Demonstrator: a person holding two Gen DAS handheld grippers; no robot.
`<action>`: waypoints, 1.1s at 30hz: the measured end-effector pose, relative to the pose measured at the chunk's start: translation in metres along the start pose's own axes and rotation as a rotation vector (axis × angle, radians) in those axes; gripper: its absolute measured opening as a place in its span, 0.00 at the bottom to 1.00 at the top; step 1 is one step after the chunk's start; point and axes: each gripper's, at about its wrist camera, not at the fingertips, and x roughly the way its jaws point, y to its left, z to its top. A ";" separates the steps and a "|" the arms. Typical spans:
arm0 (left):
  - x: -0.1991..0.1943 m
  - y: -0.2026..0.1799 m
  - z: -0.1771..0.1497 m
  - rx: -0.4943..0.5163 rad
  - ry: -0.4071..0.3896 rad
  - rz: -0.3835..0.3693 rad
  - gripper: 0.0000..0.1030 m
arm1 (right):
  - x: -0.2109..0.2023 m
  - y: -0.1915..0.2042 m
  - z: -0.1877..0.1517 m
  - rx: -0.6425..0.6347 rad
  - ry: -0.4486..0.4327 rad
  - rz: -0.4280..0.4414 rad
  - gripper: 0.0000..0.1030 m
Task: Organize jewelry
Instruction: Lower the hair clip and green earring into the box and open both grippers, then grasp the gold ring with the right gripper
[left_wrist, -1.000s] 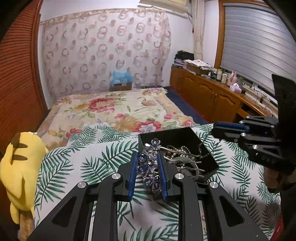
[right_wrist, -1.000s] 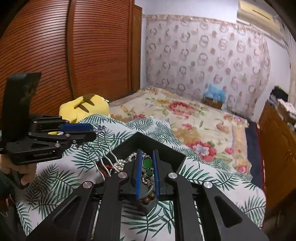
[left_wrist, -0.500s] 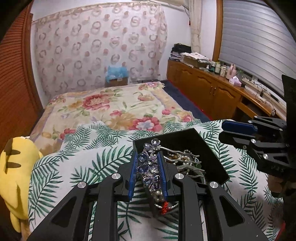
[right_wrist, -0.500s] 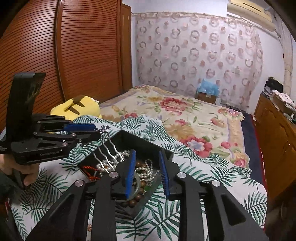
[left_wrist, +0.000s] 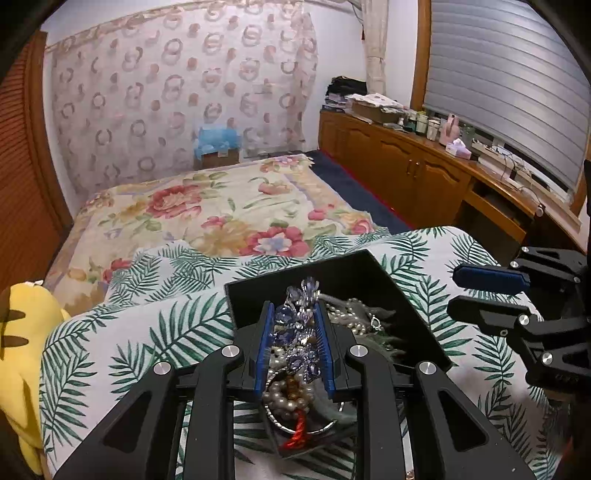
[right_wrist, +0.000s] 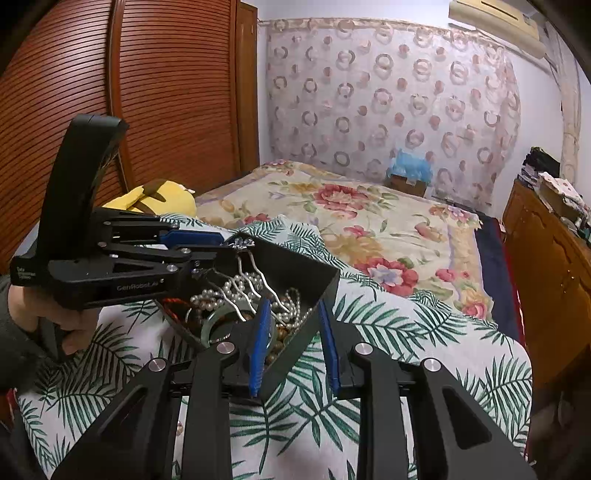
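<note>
A black open box (left_wrist: 373, 273) sits on the palm-leaf cloth and holds pearls, beads and hairpins; it also shows in the right wrist view (right_wrist: 306, 275). My left gripper (left_wrist: 294, 317) is shut on a purple crystal hair comb (left_wrist: 299, 325) and holds it over the box. In the right wrist view the left gripper (right_wrist: 221, 245) holds the comb with its silver prongs (right_wrist: 255, 284) hanging down into the box. My right gripper (right_wrist: 293, 334) is open and empty, its jaws straddling the box's near corner; it shows at the right in the left wrist view (left_wrist: 487, 291).
A yellow plush toy (left_wrist: 22, 332) lies at the cloth's left edge. A floral bedspread (left_wrist: 221, 210) stretches behind. Wooden cabinets (left_wrist: 424, 173) with clutter line the right wall. A brown slatted wardrobe (right_wrist: 166, 92) stands on the left.
My right gripper opened, dropped its green piece into the box and drew back. My left gripper carried the purple comb forward over the box.
</note>
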 end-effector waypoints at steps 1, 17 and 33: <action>0.000 -0.001 0.000 0.002 0.000 -0.006 0.21 | 0.000 -0.001 -0.001 0.002 0.000 0.001 0.29; -0.039 -0.003 -0.043 -0.012 0.006 -0.056 0.37 | -0.016 0.021 -0.036 0.036 0.043 0.073 0.29; -0.051 0.008 -0.099 -0.037 0.087 -0.036 0.48 | -0.009 0.081 -0.077 -0.031 0.175 0.175 0.29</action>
